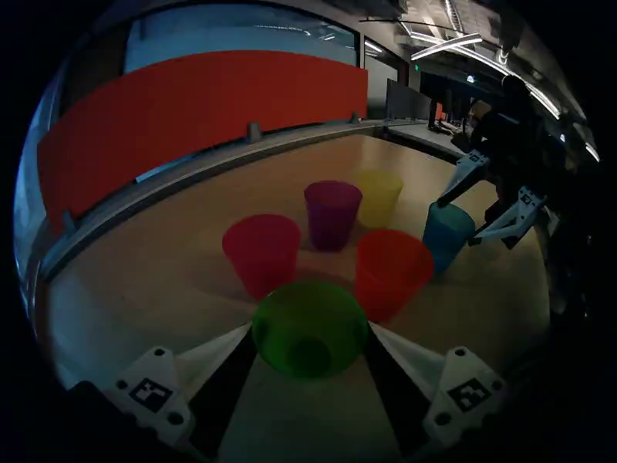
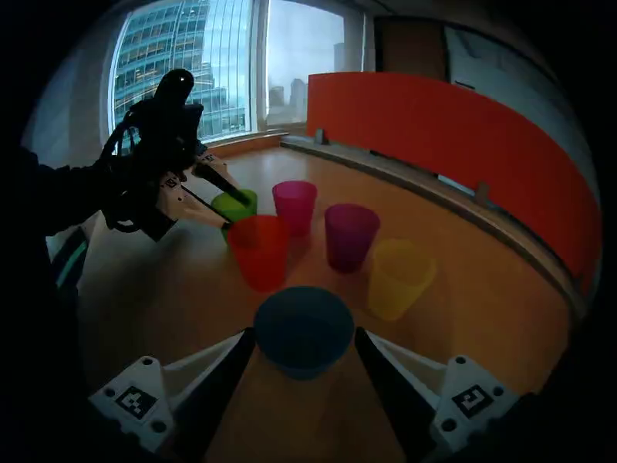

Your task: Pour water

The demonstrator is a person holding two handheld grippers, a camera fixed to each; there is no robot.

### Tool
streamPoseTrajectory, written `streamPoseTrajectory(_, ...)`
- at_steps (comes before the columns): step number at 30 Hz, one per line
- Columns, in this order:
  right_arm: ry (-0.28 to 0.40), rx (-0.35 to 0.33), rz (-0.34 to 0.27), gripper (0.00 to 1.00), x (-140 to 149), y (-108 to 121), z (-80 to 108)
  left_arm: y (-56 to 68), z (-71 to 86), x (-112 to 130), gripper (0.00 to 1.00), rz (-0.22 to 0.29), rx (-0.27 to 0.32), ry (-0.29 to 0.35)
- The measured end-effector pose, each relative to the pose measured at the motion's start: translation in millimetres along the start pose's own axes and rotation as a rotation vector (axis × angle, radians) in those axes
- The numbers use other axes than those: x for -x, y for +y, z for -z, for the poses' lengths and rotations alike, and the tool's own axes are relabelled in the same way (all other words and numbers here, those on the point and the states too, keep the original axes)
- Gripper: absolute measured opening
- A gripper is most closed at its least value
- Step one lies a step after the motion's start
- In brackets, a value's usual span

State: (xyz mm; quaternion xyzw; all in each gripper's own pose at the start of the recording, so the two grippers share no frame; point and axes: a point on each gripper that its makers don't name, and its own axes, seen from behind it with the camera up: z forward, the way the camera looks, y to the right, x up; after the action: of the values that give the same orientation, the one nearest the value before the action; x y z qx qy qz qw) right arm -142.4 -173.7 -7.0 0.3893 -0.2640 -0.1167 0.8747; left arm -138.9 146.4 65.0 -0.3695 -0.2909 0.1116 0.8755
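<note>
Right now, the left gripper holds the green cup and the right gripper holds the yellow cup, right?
No. The left gripper holds the green cup, but the right gripper holds the blue cup, not the yellow cup, which stands free on the table. The right gripper view shows it.

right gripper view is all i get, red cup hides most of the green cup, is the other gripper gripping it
Observer: Yes; in the left gripper view the green cup sits between the fingers of the left gripper, and both touch its sides.
Operator: can you see inside it
Observer: Its whole mouth faces that camera; the bottom looks dark, water or not I cannot tell.
Operator: and my blue cup from over there
Observer: Seen from the side, the blue cup looks upright, flanked by the fingers of the right gripper.
</note>
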Motion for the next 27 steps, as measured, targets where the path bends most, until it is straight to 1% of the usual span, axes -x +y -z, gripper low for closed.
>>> streamPoseTrajectory(6, -0.017, -0.009, 0.009, 1.0, 8, -1, -11.6, 0.7, -0.4, 0, 0.88, 0.003, 0.0, 0.002)
streamPoseTrajectory(11, -0.018, -0.009, 0.006, 1.0, 10, -1, -16.7, 0.4, -1.0, 0, 0.88, 0.007, 0.001, 0.005)
streamPoseTrajectory(14, -0.007, -0.008, -0.002, 0.95, 8, -2, -18.4, -0.4, -1.6, -1, 0.88, 0.01, -0.001, 0.008)
streamPoseTrajectory(15, -0.003, -0.007, -0.004, 0.93, 7, -2, -18.9, -0.7, -1.8, -2, 0.88, 0.011, -0.001, 0.009)
streamPoseTrajectory(19, 0.005, -0.011, -0.009, 0.91, 6, -4, -19.7, -0.1, -2.0, -2, 0.88, 0.012, 0.0, 0.011)
streamPoseTrajectory(27, 0.023, -0.013, -0.007, 0.91, 1, -8, -13.0, 1.6, 4.0, -4, 0.88, 0.01, 0.002, 0.021)
